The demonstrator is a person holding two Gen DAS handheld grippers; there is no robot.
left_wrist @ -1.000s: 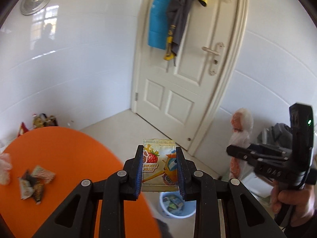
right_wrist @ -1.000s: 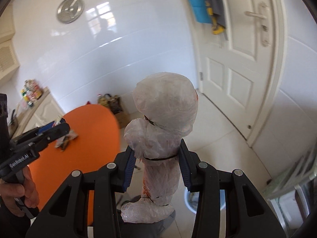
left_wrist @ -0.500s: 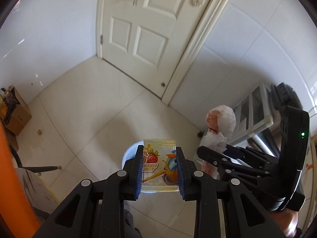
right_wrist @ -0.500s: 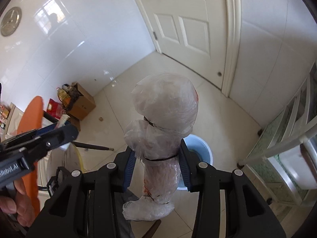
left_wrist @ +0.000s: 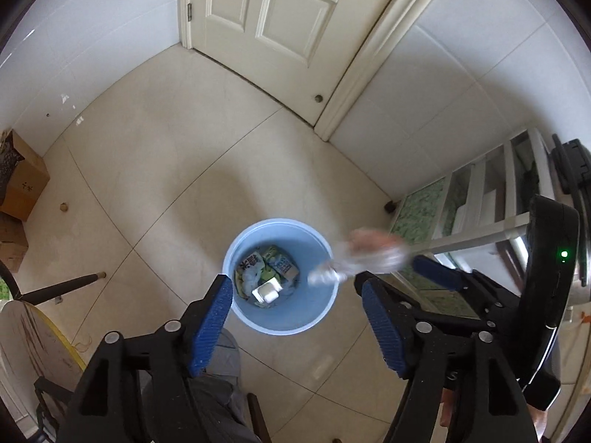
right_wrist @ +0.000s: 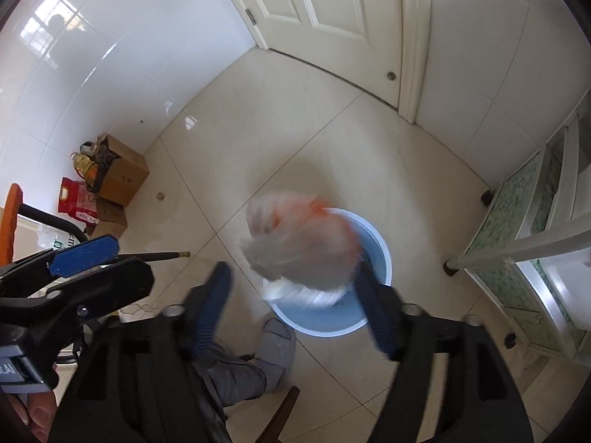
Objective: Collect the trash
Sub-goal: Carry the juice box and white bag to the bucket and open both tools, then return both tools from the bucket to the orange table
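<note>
While both tongs point steeply down at the tiled floor (left_wrist: 155, 170), the blue bin (left_wrist: 282, 323) sits just below them. Left tongs (left_wrist: 297, 317): jaws wide, just opened, nothing between them; wrappers (left_wrist: 266, 269) lie inside the bin. Right tongs (right_wrist: 291, 306): jaws wide, just opened; the wadded plastic bag (right_wrist: 299, 243), blurred, is between the blue pads without visible contact, over the bin's rim (right_wrist: 384, 254) at 12 o'clock from those tongs. From the left wrist view the same bag (left_wrist: 365, 254) appears at 3 o'clock of the bin. Cardboard boxes (right_wrist: 122, 177) stand at 9 o'clock by the wall; a white door (left_wrist: 273, 26) at 12 o'clock.
</note>
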